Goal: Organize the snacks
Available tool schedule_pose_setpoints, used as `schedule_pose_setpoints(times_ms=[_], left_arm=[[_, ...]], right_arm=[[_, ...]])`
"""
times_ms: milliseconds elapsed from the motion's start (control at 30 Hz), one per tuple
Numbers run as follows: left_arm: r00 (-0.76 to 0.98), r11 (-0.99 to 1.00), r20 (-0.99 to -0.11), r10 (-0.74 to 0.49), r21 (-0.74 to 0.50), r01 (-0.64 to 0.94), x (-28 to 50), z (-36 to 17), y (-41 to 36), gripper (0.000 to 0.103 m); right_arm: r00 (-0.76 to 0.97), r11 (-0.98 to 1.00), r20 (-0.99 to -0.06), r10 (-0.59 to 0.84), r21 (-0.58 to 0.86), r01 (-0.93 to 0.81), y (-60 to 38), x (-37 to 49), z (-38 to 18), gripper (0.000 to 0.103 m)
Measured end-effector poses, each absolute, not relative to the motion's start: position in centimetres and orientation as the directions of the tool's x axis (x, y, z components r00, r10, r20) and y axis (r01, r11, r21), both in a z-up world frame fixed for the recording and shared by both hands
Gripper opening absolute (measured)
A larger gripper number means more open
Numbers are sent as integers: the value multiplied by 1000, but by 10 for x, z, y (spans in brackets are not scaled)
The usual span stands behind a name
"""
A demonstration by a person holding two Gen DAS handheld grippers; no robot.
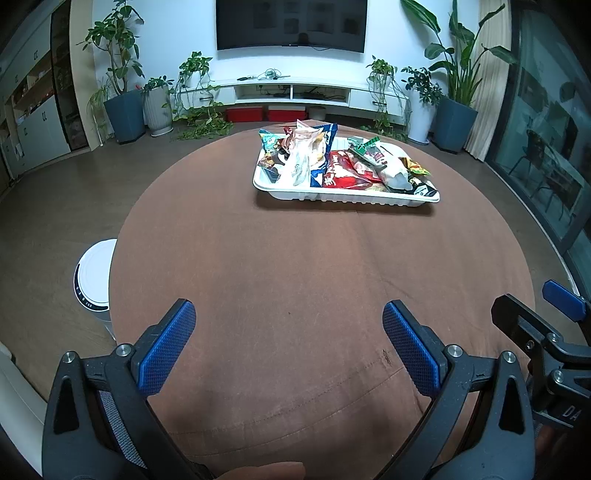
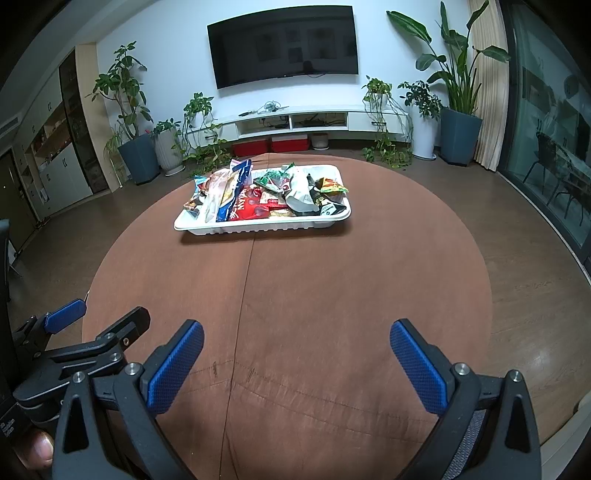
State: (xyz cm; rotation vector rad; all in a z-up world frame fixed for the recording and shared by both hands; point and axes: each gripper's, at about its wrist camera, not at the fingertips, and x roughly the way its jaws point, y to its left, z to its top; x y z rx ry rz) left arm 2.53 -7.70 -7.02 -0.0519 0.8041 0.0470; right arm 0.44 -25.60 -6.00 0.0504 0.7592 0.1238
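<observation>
Left wrist view: snacks (image 1: pixel 343 162) piled in a white tray (image 1: pixel 332 195) toward the far edge of the round brown surface (image 1: pixel 295 266) — a red packet (image 1: pixel 341 173) at the tray's middle, a clear bag (image 1: pixel 301 162) and a blue-edged packet (image 1: pixel 327 138) at its left end, a yellow packet (image 1: pixel 415 167) hanging over the right rim. Well apart, over the near edge, left tongs (image 1: pixel 289 343) spread wide, blue pads (image 1: pixel 168 347) holding nothing. At the near right edge, right tongs (image 1: pixel 532 306), also parted. Right wrist view: same tray (image 2: pixel 258 228) far off — right tongs (image 2: pixel 296 363) released and empty, left tongs (image 2: pixel 103 314) beside them. Beyond the surface, potted plants (image 1: pixel 122 85), a television (image 1: pixel 291 24), a white bin (image 1: pixel 94 280) on the floor.
</observation>
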Motion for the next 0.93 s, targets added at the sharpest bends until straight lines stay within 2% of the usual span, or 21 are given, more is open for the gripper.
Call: schedule_pose_setpoints(times_ms=[933], left_arm=[[702,999,-712,14,-27,-47,24,-73,-79,103]], right_arm=[[704,991,-698,134,101,-88,-258,1,-72,103]])
